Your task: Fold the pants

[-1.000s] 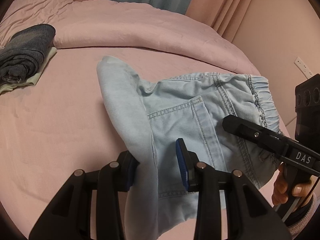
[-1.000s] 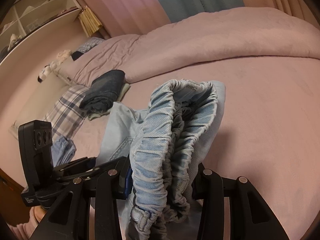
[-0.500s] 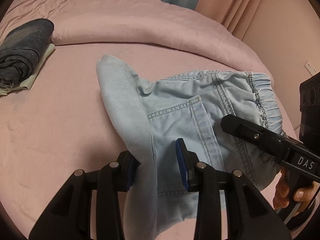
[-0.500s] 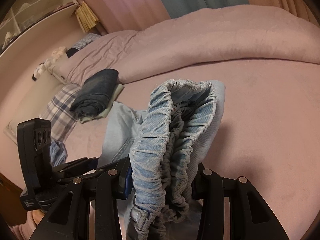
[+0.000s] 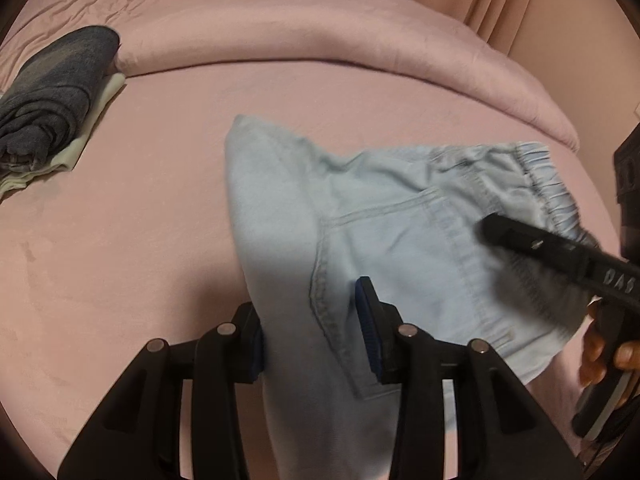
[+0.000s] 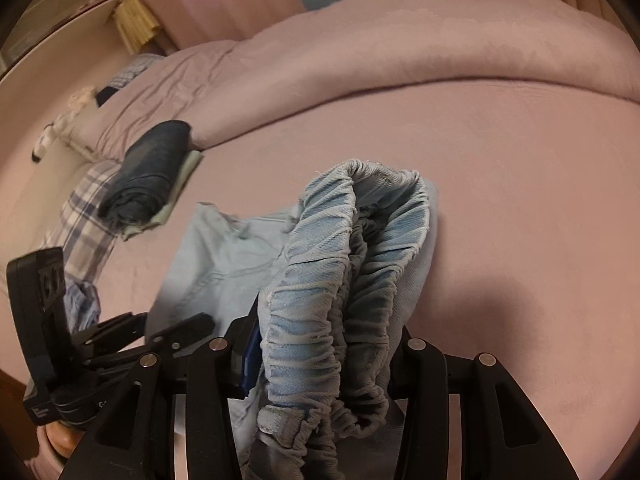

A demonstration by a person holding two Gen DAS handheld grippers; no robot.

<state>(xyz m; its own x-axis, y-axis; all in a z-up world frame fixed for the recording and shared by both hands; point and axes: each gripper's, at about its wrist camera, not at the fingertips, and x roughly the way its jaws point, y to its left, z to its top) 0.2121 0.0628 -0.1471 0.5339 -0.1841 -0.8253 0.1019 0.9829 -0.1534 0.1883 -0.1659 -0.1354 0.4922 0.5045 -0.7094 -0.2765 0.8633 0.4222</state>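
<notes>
Pants (image 5: 400,240) in pale blue denim, half spread on the pink bed (image 5: 140,240), back pocket facing up and the elastic waistband off at the right. A long fold of the fabric runs down the middle and in between the fingers of the left gripper (image 5: 310,320). Its jaws have just been opening with that fold between them. The left pad is against the cloth, the blue face of the right pad shows bare, and whether it presses I cannot tell. The lower end of the fold is cut off behind the gripper body.

Over to the other camera: the right gripper (image 6: 328,344) is pinching the bunched waistband, which fills the gap between the fingers and rises in a gathered loop above them. Its right pad is buried in the cloth, and only a sliver of blue shows on the left one. In the left view this gripper is blurred, and the hand (image 5: 604,348) on its handle is clipped at the picture's edge.

Away at the far left, a dark folded garment (image 5: 52,92) lies on something pale beside the rolled pink duvet (image 5: 320,32). A plaid cloth (image 6: 84,216) sits nearby, partly hidden.
</notes>
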